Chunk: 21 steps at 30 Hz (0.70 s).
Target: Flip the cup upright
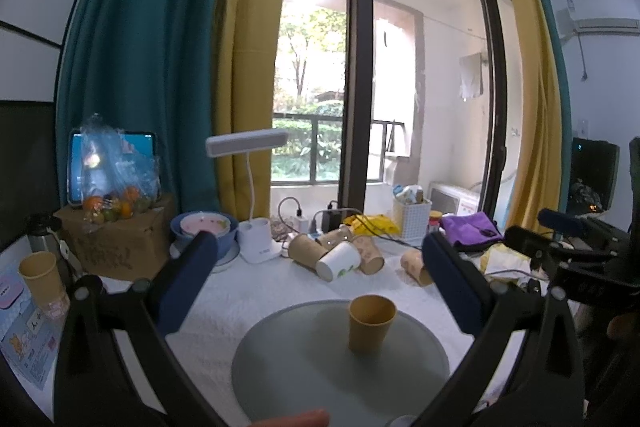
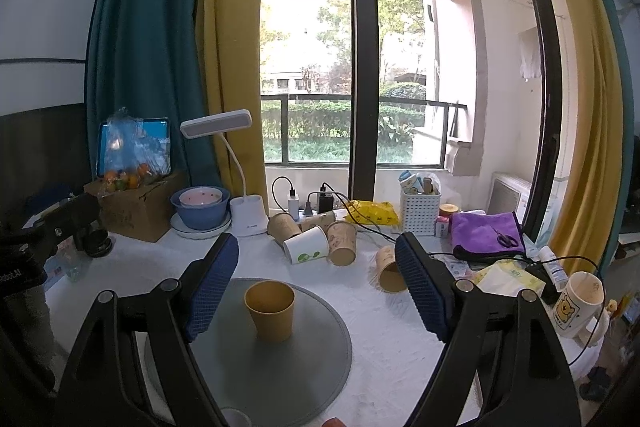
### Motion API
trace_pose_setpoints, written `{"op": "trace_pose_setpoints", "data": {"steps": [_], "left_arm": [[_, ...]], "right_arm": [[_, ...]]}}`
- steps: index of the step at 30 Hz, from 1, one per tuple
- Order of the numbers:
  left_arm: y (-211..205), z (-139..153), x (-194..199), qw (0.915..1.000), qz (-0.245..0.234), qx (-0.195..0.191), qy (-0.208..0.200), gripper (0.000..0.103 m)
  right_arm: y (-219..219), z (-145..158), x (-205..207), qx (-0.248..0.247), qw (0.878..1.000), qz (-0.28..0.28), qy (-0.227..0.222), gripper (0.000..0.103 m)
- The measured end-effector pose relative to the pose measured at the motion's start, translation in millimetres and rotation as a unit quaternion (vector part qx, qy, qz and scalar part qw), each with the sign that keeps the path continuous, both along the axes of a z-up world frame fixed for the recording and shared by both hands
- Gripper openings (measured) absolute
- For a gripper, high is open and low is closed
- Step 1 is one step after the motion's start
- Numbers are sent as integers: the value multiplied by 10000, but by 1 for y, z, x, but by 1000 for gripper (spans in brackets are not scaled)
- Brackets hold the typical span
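Cup (image 1: 371,323) upright on plate (image 1: 280,359); both hand-held grippers wide, empty. Mug (image 2: 578,301) only in R view.

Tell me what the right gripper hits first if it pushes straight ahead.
Probably the tipped paper cups beyond the grey mat. The open right gripper seems to clear the upright yellow cup, though depth is uncertain.

Cup (image 2: 270,311) upright on round mat (image 2: 320,379), lower centre of frame; toppled cups (image 2: 316,239) behind it; lamp (image 2: 244,183) upper left of them.
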<state>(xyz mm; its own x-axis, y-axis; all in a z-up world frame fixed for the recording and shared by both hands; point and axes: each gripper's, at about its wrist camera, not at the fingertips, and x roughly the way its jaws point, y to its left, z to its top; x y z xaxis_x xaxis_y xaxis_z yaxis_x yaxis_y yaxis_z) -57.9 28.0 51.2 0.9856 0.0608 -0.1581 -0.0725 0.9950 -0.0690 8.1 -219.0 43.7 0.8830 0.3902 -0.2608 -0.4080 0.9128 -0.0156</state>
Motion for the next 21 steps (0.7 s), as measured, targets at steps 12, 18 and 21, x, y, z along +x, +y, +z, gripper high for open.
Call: {"op": "trace_pose_setpoints", "data": {"steps": [12,18,21], "left_arm": [[1,0,-1,10000,7,-4,1,103],[2,0,-3,10000,34,-22,-7,103],[2,0,-4,10000,18,-12,-4,103]], "right_arm": [[2,-1,-1,-25,10000,49,24,83],[3,-1,-2,-33,10000,76,16,83],[4,-1,-1,-37,10000,85,18,83]]}}
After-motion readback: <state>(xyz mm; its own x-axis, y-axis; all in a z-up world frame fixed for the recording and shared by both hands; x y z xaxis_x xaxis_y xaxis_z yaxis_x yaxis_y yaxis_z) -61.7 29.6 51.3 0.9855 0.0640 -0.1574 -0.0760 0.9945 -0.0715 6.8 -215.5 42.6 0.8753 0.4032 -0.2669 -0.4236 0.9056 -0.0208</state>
